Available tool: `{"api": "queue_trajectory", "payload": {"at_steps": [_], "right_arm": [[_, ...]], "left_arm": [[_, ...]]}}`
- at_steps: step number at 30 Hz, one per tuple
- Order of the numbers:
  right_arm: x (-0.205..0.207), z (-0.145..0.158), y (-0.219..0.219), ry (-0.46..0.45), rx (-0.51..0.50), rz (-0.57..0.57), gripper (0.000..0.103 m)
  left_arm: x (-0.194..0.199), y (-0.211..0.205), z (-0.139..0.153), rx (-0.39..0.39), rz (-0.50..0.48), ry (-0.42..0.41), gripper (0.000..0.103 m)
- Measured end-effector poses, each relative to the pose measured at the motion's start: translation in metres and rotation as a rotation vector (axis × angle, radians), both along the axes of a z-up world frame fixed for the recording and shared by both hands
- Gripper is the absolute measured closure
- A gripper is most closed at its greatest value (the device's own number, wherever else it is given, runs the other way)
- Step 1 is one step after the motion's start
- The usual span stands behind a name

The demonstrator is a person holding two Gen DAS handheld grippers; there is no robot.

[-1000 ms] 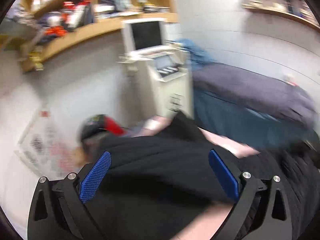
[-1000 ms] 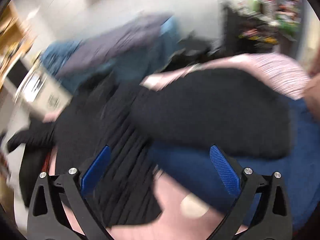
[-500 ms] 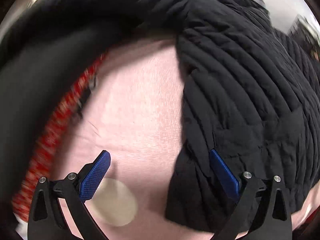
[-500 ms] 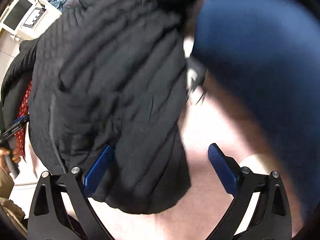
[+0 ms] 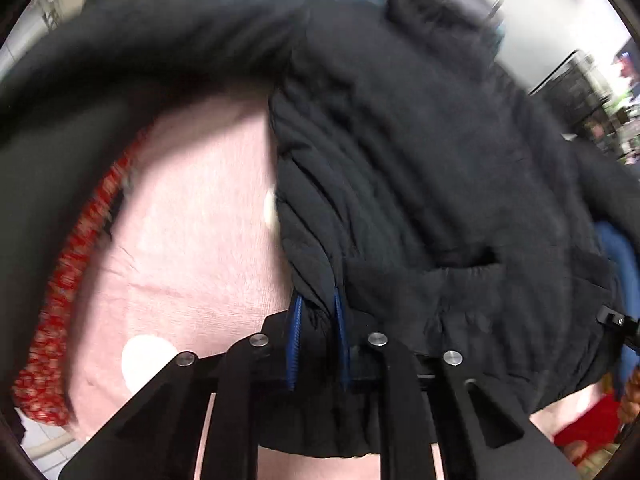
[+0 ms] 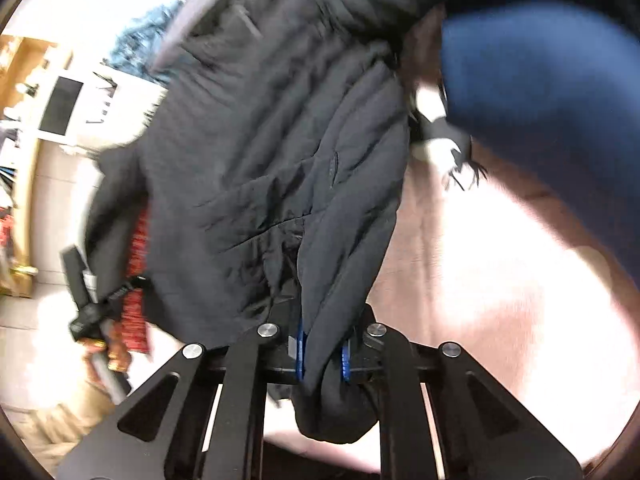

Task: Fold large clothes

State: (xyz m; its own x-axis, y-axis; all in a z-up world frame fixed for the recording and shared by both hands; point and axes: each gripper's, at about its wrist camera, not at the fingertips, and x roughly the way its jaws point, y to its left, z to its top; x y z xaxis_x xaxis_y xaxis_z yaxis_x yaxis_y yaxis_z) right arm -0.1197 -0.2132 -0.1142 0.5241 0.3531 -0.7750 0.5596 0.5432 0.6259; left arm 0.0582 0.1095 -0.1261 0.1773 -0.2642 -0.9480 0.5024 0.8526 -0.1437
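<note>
Both jaws clamped tight on the black quilted jacket (image 5: 400,160) hem: left gripper (image 5: 316,340) and right gripper (image 6: 322,354) pinch opposite corners, probably so it spreads flat for the fold. Jacket lies on the pink sheet (image 5: 192,240), navy garment (image 6: 540,92) beside it

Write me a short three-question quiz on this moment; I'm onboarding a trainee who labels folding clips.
1. True or false: the left gripper is open and clear of the black quilted jacket.
2. What does the right gripper hold? A) the blue garment B) a bunched edge of the black quilted jacket C) nothing
3. Fill in: the jacket lies on a ____ sheet with pale dots.

Key: 1 false, its fingers are shut on a fold of the jacket; 2 B; 3 pink.
</note>
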Motion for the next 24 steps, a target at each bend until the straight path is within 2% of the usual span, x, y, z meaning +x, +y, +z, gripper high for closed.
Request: {"api": "queue_trajectory", "payload": {"at_steps": [3,5,7,9,10,12,15,16,17,18,19,21,22,23,24], "right_arm": [[-0.017,0.053,0.004,-0.049,-0.011,0.037,0.092],[-0.039,0.082,0.003,-0.032,-0.03,0.076,0.092],[-0.049,0.098,0.007,0.001,-0.07,0.14,0.092],[-0.072,0.095,0.003,0.057,-0.077,0.2,0.092],[-0.077,0.082,0.006,0.101,-0.072,0.211,0.089],[-0.081,0.045,0.017,0.212,-0.101,0.218,0.083],[-0.072,0.004,0.036,0.349,-0.202,0.284,0.074],[-0.067,-0.008,0.042,0.386,-0.229,0.323,0.069],[-0.064,-0.014,0.045,0.424,-0.276,0.35,0.061],[-0.063,-0.014,0.049,0.476,-0.366,0.378,0.06],[-0.06,-0.01,0.048,0.472,-0.386,0.38,0.059],[-0.063,0.014,0.037,0.425,-0.415,0.346,0.049],[-0.063,0.026,0.034,0.41,-0.446,0.33,0.04],[-0.06,0.04,0.032,0.39,-0.487,0.316,0.035],[-0.055,0.056,0.029,0.366,-0.529,0.306,0.034]], "left_arm": [[-0.005,0.019,0.054,-0.058,-0.012,-0.015,0.091],[-0.017,0.03,0.083,-0.06,-0.034,-0.014,0.091],[-0.027,0.041,0.096,-0.031,-0.068,-0.026,0.091],[-0.036,0.05,0.085,0.012,-0.062,0.0,0.091],[-0.042,0.054,0.074,0.025,-0.046,0.025,0.091],[-0.052,0.065,0.028,0.09,0.036,0.126,0.089],[-0.065,0.065,-0.023,0.179,0.124,0.188,0.075],[-0.068,0.063,-0.039,0.216,0.143,0.212,0.065],[-0.066,0.061,-0.044,0.228,0.149,0.227,0.057],[-0.065,0.061,-0.045,0.231,0.16,0.231,0.057],[-0.063,0.063,-0.036,0.216,0.169,0.209,0.056],[-0.059,0.07,-0.009,0.209,0.169,0.106,0.044],[-0.057,0.067,0.009,0.213,0.164,0.025,0.031],[-0.058,0.064,0.031,0.208,0.147,-0.088,0.023],[-0.058,0.058,0.049,0.199,0.118,-0.18,0.022]]}}
